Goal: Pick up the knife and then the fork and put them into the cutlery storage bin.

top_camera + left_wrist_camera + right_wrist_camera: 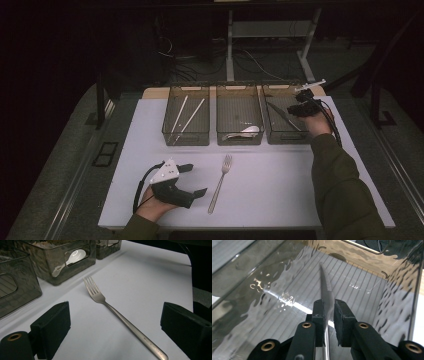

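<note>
A silver fork (pixel 220 182) lies on the white table top, tines pointing away. My left gripper (pixel 197 180) rests just left of it, open; in the left gripper view the fork (pixel 120 315) runs between the wide-apart jaws of my left gripper (pixel 117 322), untouched. My right gripper (pixel 295 111) reaches into the right-hand smoky clear bin (pixel 287 137). In the right gripper view, my right gripper (pixel 329 312) is shut on a serrated knife (pixel 326 285), whose blade points away over the ribbed bin floor (pixel 274 322). The knife (pixel 280 114) lies slanted inside that bin.
Three bins stand side by side at the back of the table. The left bin (pixel 186 140) holds white chopsticks (pixel 192 117). The middle bin (pixel 239 140) holds a white spoon (pixel 245 131), also seen as the spoon (pixel 75 255) through its handle hole.
</note>
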### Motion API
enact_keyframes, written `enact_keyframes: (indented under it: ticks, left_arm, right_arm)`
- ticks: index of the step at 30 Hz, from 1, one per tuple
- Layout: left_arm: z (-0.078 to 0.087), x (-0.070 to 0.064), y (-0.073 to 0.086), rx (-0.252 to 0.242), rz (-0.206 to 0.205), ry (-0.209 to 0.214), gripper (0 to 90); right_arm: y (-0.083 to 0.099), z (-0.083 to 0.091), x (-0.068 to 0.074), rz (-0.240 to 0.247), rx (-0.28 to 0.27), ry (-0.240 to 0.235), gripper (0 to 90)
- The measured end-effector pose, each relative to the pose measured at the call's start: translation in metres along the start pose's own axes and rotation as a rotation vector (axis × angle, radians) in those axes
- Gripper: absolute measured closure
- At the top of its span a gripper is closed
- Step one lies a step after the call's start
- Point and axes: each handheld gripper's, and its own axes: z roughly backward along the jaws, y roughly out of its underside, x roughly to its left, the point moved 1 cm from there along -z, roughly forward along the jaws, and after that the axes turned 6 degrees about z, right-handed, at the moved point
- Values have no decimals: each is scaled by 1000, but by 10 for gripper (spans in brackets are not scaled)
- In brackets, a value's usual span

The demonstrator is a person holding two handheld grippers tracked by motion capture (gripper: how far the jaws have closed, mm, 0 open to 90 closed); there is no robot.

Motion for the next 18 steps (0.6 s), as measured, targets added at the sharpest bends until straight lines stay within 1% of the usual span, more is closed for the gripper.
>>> enact_keyframes:
  ticks: [2,4,5,7,8,9,11,13,15,18]
  left_arm:
    - [0,0,0,2,-1,0,85]
    - [0,0,0,2,-1,0,85]
    - [0,0,0,2,0,0,85]
    - [0,0,0,1,0,-1,85]
    - [0,1,0,1,1,-1,85]
    - [0,1,0,2,2,-1,85]
    - [0,1,1,5,0,-1,85]
    - [-1,1,1,6,0,-3,85]
    - [-1,1,0,6,1,-4,85]
    - [-2,1,1,12,-1,-4,86]
  right_arm:
    - [0,1,-1,-7,-9,-13,756]
    - [1,3,-2,-26,-24,-15,715]
    - [1,5,-3,-36,-31,-29,687]
    - [2,7,-4,-70,-57,-55,602]
    - [3,9,-5,-86,-70,-79,574]
    - [4,11,-6,-96,-88,-88,552]
    - [5,17,-6,-98,-125,-89,505]
    - [7,25,-5,-99,-140,-116,468]
    - [9,34,-3,-93,-157,-123,440]
    - [14,50,1,-96,-210,-140,412]
